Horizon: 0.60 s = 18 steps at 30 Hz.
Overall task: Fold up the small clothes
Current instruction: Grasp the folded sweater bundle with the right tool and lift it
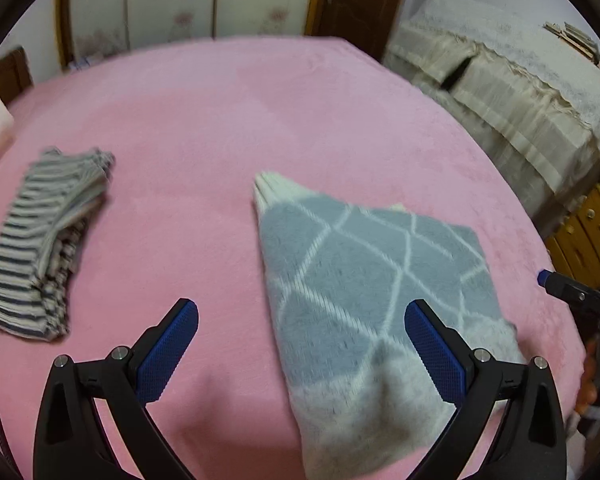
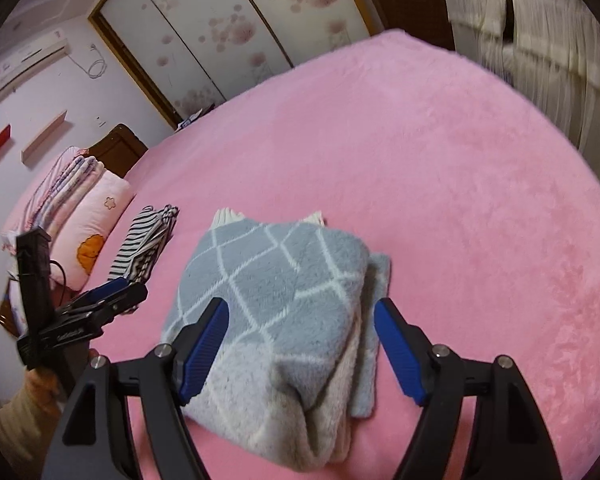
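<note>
A folded grey fleece garment (image 1: 372, 280) (image 2: 276, 280) with white diamond lines lies on the pink bed cover (image 1: 220, 120) (image 2: 460, 200). Its cream cuffs poke out at the far end. My left gripper (image 1: 301, 312) is open wide above the garment's left edge, with nothing between its blue pads. My right gripper (image 2: 301, 306) is open too and straddles the near end of the bundle, its pads not pressing on it. A folded striped garment (image 1: 44, 240) (image 2: 144, 248) rests further left. Each gripper shows at the edge of the other's view: the right gripper (image 1: 548, 278) and the left gripper (image 2: 116, 296).
Pillows and folded bedding (image 2: 96, 216) are stacked at the bed's left end. A wardrobe with floral sliding doors (image 2: 220, 32) stands behind. Cloth-covered furniture (image 1: 500, 92) and a yellow wooden cabinet (image 1: 580, 240) flank the bed's right edge. A person's sleeve (image 2: 20, 412) is at lower left.
</note>
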Tool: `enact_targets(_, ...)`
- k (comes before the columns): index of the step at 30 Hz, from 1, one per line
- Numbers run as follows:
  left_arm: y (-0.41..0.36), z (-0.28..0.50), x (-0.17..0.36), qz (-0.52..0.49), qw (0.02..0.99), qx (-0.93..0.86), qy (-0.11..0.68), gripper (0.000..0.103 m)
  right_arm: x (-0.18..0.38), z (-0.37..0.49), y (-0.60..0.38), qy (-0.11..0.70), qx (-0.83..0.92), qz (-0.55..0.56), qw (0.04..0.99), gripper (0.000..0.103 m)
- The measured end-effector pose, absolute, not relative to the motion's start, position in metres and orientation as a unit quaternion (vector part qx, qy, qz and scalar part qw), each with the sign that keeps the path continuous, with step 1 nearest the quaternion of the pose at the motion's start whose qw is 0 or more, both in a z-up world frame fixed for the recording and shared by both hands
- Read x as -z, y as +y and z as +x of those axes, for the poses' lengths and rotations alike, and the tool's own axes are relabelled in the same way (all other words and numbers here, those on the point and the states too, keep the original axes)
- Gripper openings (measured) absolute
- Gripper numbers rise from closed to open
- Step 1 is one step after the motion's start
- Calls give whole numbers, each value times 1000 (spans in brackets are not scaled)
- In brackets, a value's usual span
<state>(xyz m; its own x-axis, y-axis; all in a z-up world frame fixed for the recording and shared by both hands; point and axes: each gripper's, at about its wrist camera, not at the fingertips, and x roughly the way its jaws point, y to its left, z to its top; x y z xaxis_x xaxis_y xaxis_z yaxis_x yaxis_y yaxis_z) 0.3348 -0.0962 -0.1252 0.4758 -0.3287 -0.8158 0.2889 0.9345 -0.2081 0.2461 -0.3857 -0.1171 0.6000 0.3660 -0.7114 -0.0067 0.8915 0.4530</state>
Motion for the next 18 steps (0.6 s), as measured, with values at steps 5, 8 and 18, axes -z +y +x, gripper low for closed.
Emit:
enact_targets(5, -85, 346, 149, -97, 791, 257, 546, 103, 133, 244, -398, 463, -122, 245, 843, 103)
enact_targets(8, -86, 345, 157, -86, 787, 252, 557, 103, 149, 246, -404, 483, -133, 271, 822, 103)
enact_targets(18, -94, 368, 218, -183, 725, 291, 597, 103, 220, 276, -403, 525, -175, 353, 755, 103)
